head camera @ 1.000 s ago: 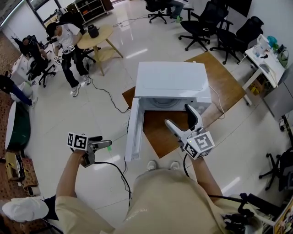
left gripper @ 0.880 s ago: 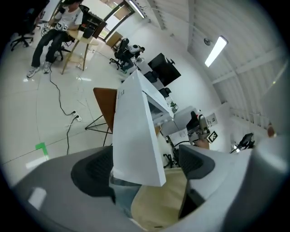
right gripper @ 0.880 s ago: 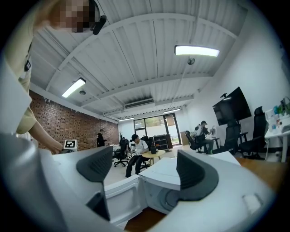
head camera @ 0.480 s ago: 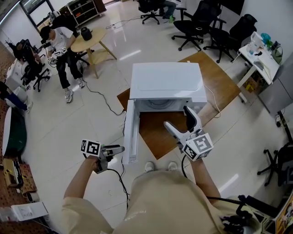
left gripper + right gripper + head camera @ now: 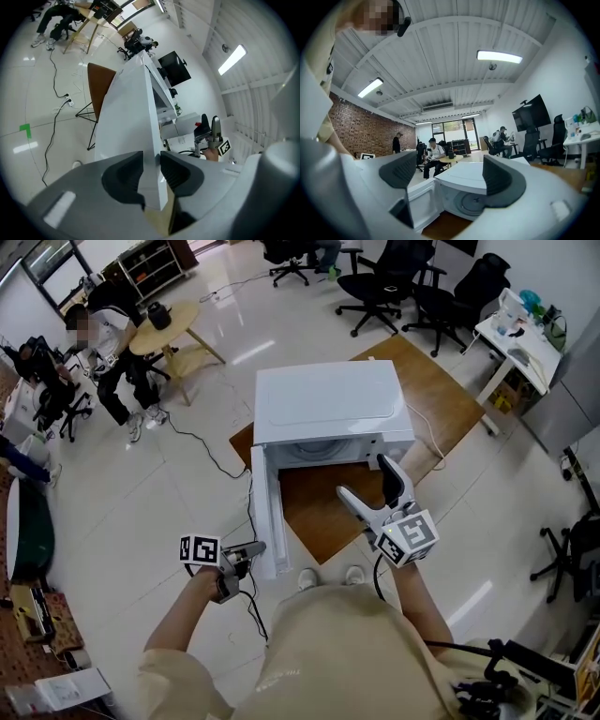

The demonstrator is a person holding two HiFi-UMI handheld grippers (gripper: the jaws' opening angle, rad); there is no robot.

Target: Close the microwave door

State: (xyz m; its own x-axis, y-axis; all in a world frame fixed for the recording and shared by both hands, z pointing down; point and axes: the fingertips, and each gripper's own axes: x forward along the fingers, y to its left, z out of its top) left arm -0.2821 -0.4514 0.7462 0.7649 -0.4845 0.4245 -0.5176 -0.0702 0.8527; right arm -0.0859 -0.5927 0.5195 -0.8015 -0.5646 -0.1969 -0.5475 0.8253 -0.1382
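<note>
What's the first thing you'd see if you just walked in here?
A big white microwave sits on a wooden board on the floor, its door swung wide open. The left gripper has just closed its fingers on that door's edge, while the right gripper hovers open before the cavity.

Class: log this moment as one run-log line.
left gripper: jaws just closed on microwave door edge | right gripper: jaws open, empty | door: open

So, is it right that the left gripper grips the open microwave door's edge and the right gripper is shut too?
No: the right gripper is open, per the right gripper view; the left gripper has just closed on the door edge.
</note>
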